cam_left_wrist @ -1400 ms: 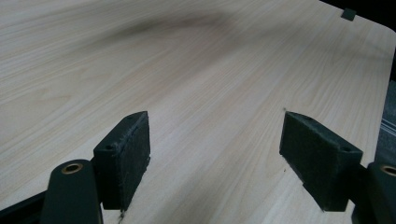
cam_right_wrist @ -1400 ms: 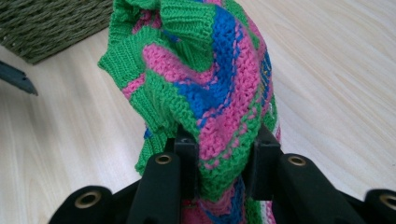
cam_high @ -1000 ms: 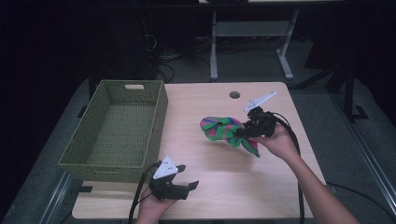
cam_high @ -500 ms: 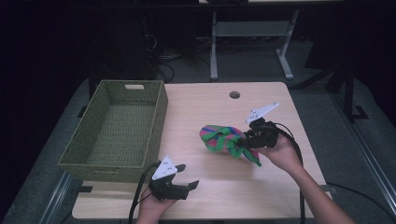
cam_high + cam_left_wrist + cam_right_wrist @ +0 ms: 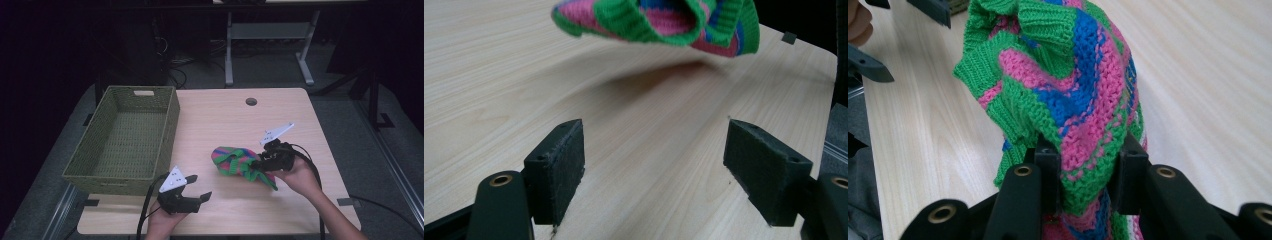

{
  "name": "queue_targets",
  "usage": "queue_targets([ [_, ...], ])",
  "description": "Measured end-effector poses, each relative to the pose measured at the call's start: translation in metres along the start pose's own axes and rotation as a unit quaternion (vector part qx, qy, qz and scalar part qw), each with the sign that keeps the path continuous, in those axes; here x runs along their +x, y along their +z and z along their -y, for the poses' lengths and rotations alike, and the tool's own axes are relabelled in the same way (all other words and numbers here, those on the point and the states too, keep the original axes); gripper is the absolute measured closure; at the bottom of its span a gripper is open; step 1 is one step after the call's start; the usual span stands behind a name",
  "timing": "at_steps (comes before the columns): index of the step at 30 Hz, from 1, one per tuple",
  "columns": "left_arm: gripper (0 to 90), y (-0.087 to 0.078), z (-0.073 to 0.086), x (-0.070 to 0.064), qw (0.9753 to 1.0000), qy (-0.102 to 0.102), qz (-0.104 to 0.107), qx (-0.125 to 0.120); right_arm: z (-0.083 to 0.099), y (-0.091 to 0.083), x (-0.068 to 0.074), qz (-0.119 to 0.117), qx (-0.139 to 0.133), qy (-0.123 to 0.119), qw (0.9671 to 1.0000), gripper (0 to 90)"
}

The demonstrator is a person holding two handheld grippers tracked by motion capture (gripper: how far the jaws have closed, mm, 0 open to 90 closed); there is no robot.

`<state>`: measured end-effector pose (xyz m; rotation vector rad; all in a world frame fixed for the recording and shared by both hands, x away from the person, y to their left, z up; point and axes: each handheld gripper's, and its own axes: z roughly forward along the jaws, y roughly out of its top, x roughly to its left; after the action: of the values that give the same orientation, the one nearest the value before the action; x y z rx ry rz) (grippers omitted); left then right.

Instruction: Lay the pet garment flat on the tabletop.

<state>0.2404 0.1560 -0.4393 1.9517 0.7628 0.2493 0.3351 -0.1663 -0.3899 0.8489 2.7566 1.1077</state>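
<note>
A knitted cloth (image 5: 236,161) in green, pink and blue stripes hangs bunched just above the wooden table (image 5: 220,125), right of centre. My right gripper (image 5: 261,164) is shut on its right end; in the right gripper view the knit (image 5: 1068,100) is pinched between both jaws and drapes away from them. My left gripper (image 5: 196,196) rests near the table's front edge, left of the cloth, open with nothing between its pads (image 5: 559,165). In the left gripper view the cloth (image 5: 659,22) hangs ahead, above the tabletop, casting a shadow.
A green woven basket (image 5: 125,175) stands on the table's left side, nothing in it. A round cable hole (image 5: 251,101) lies near the table's far edge. Dark floor, cables and a metal stand lie beyond the table.
My right gripper has carried the cloth toward the front of the table and a little left. The left gripper has stayed put, open.
</note>
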Motion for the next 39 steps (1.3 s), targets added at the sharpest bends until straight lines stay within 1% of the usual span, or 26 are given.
queue_targets([
  [1, 24.0, 0.0, 0.0, 0.0, 1.0, 0.0, 0.0, -0.001, 0.002, 0.002, 0.001, 0.0, 0.004, 0.002, 1.0, 70.2],
  [2, 24.0, 0.0, 0.0, 0.0, 1.0, 0.001, 0.001, -0.001, 0.006, 0.009, 0.002, -0.006, 0.008, 0.003, 0.9999, 70.3],
  [3, 24.0, 0.0, 0.0, 0.0, 1.0, 0.002, 0.001, 0.002, 0.006, 0.009, 0.002, -0.006, 0.008, 0.003, 0.9999, 70.3],
  [4, 24.0, 0.0, 0.0, 0.0, 1.0, 0.002, 0.001, 0.0, 0.009, 0.014, 0.003, -0.009, 0.013, 0.007, 0.9998, 70.2],
  [5, 24.0, 0.001, 0.0, 0.0, 1.0, 0.005, 0.002, 0.0, 0.009, 0.014, 0.003, -0.009, 0.013, 0.007, 0.9998, 70.2],
  [8, 24.0, 0.001, 0.0, -0.001, 1.0, 0.004, 0.003, 0.001, 0.013, 0.024, 0.006, -0.017, 0.022, 0.011, 0.9995, 70.2],
  [9, 24.0, 0.001, 0.0, -0.001, 1.0, 0.004, 0.003, 0.002, 0.015, 0.028, 0.007, -0.021, 0.026, 0.011, 0.9994, 70.2],
  [10, 24.0, 0.001, 0.0, -0.001, 1.0, 0.004, 0.003, 0.002, 0.017, 0.037, 0.009, -0.025, 0.029, 0.012, 0.9992, 70.2],
  [11, 24.0, 0.0, 0.0, -0.001, 1.0, 0.004, 0.003, 0.001, 0.017, 0.037, 0.009, -0.025, 0.029, 0.012, 0.9992, 70.2],
  [12, 24.0, 0.0, 0.0, -0.001, 1.0, 0.003, 0.002, -0.001, 0.019, 0.045, 0.011, -0.032, 0.032, 0.015, 0.9989, 70.1],
  [13, 24.0, 0.0, 0.0, -0.001, 1.0, 0.002, 0.002, -0.001, 0.019, 0.045, 0.011, -0.032, 0.032, 0.015, 0.9989, 70.1],
  [16, 24.0, 0.0, 0.0, 0.0, 1.0, 0.002, 0.003, 0.0, 0.02, 0.052, 0.014, -0.035, 0.033, 0.025, 0.9985, 69.5],
  [17, 24.0, 0.0, 0.0, 0.0, 1.0, 0.002, 0.003, -0.001, 0.019, 0.054, 0.015, -0.034, 0.036, 0.025, 0.9985, 69.5],
  [18, 24.0, 0.0, 0.0, 0.0, 1.0, 0.002, 0.004, -0.001, 0.02, 0.055, 0.017, -0.032, 0.037, 0.021, 0.9986, 69.2],
  [20, 24.0, 0.001, 0.0, 0.0, 1.0, 0.002, 0.004, -0.001, 0.021, 0.057, 0.019, -0.034, 0.038, 0.028, 0.9983, 68.4],
  [22, 24.0, 0.001, 0.0, 0.0, 1.0, 0.004, 0.005, 0.003, 0.023, 0.06, 0.021, -0.04, 0.04, 0.029, 0.998, 66.9],
  [24, 24.0, 0.001, 0.0, -0.001, 1.0, 0.006, 0.004, 0.004, 0.026, 0.064, 0.023, -0.047, 0.043, 0.037, 0.9973, 65.3],
  [26, 24.0, 0.001, 0.001, -0.001, 1.0, 0.005, 0.005, 0.004, 0.027, 0.067, 0.024, -0.049, 0.041, 0.043, 0.9971, 64.8],
  [27, 24.0, 0.001, 0.001, -0.001, 1.0, 0.006, 0.004, 0.006, 0.028, 0.068, 0.025, -0.05, 0.038, 0.05, 0.9968, 64.5],
  [30, 24.0, 0.002, 0.001, 0.0, 1.0, 0.003, 0.005, 0.006, 0.029, 0.068, 0.025, -0.052, 0.032, 0.053, 0.9967, 62.1],
  [32, 24.0, 0.001, 0.001, 0.0, 1.0, 0.004, 0.004, 0.005, 0.03, 0.068, 0.025, -0.054, 0.031, 0.052, 0.9967, 58.9],
  [33, 24.0, 0.001, 0.001, 0.001, 1.0, 0.003, 0.004, 0.005, 0.03, 0.067, 0.025, -0.055, 0.031, 0.052, 0.9966, 54.6],
  [34, 24.0, 0.001, 0.001, 0.001, 1.0, 0.002, 0.004, 0.005, 0.029, 0.066, 0.026, -0.061, 0.031, 0.057, 0.996, 48.6],
  [35, 24.0, 0.001, 0.001, 0.001, 1.0, 0.002, 0.004, 0.006, 0.029, 0.066, 0.026, -0.061, 0.031, 0.057, 0.996, 48.6],
  [39, 24.0, 0.0, 0.001, 0.002, 1.0, 0.002, 0.002, 0.007, 0.027, 0.06, 0.03, -0.061, 0.035, 0.043, 0.9966, 41.6],
])
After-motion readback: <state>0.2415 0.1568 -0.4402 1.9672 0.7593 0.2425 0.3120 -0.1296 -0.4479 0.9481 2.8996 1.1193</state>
